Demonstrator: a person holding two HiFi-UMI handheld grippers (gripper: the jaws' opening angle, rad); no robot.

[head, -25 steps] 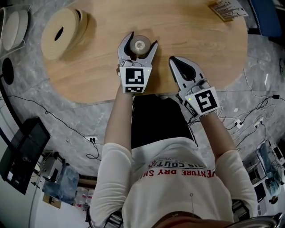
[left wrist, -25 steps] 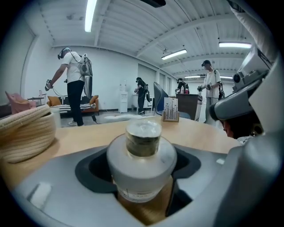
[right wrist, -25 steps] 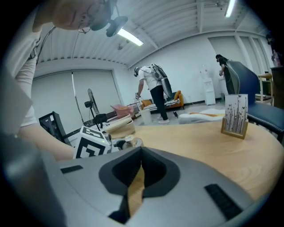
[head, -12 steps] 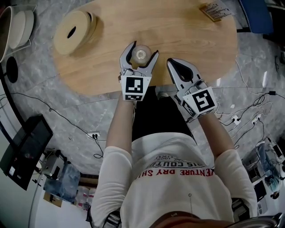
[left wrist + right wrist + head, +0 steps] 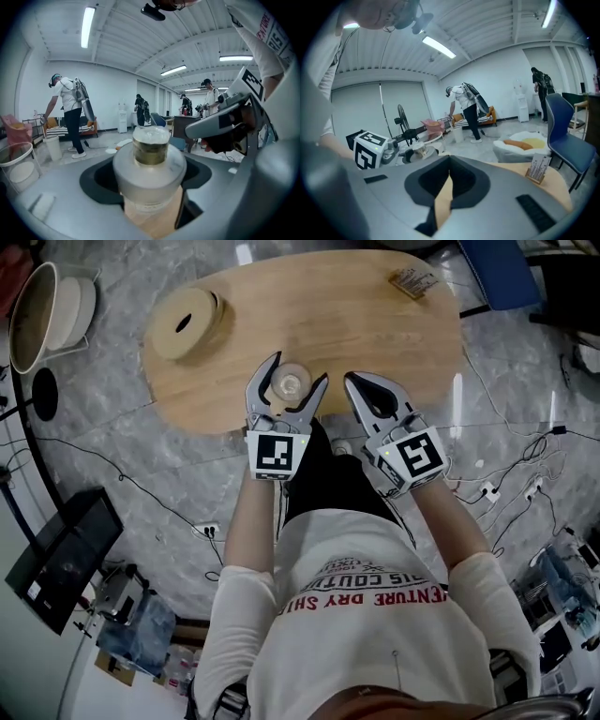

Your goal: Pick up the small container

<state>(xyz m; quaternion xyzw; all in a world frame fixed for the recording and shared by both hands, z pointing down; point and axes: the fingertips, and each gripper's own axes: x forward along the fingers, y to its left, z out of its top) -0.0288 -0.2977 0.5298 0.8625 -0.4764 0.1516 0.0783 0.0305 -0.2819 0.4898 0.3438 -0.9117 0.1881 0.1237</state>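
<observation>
The small container (image 5: 289,383), a clear round jar with a pale lid, sits between the jaws of my left gripper (image 5: 298,371), which is shut on its sides. In the left gripper view the small container (image 5: 150,159) fills the gap, with the wooden table showing below it. It hangs over the near edge of the wooden table (image 5: 375,324). My right gripper (image 5: 353,379) is beside it to the right, shut and empty. In the right gripper view the right gripper (image 5: 449,165) has its tips together over bare wood.
A thick round roll (image 5: 185,322) lies on the table's far left, and a small card stand (image 5: 411,281) at its far right. A blue chair (image 5: 502,273) stands past the table, a white basket (image 5: 47,310) is on the floor at left, and cables cross the floor.
The table now looks smaller and farther below. Both grippers have drawn back toward its near edge and risen, the left one still holding the container.
</observation>
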